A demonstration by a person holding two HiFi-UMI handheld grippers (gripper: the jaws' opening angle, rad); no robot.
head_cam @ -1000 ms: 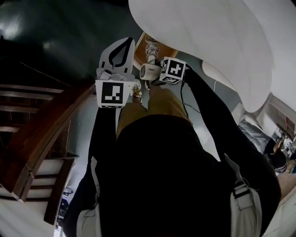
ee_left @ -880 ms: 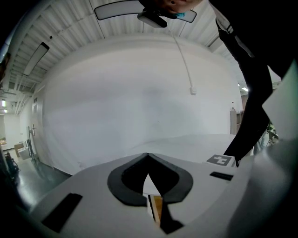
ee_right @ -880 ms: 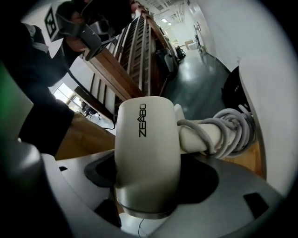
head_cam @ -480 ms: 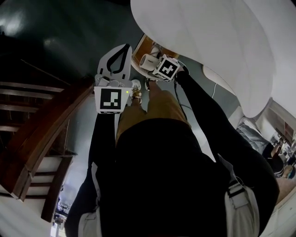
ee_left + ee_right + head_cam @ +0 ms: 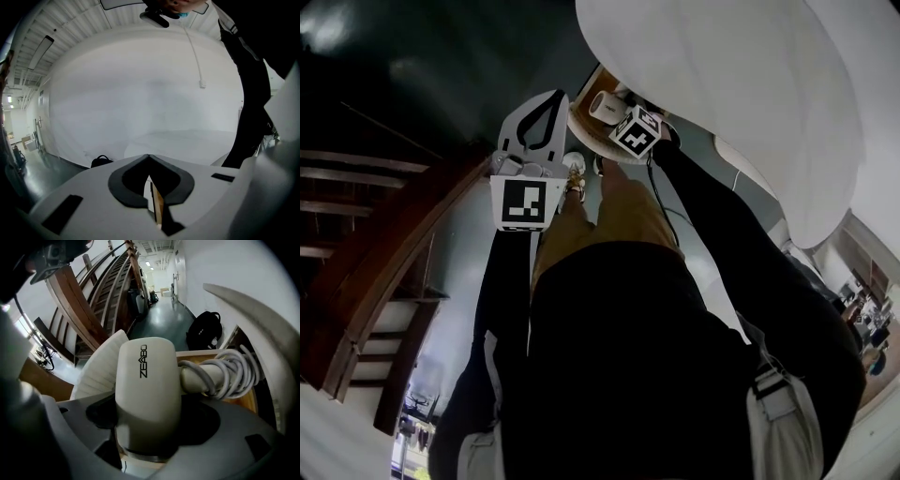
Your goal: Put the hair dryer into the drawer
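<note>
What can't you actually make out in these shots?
- Drawer interior: right gripper view, the hair dryer and its coiled cord cover it.
- Hair dryer's near end: same view, sunk between the right tool's jaws.
- Drawer depth: head view, too small, right tool in front.
- Left gripper view: left tool faces a white surface; no drawer in frame.

"ZEABO" in black letters on the hair dryer (image 5: pixel 147 394) body
</note>
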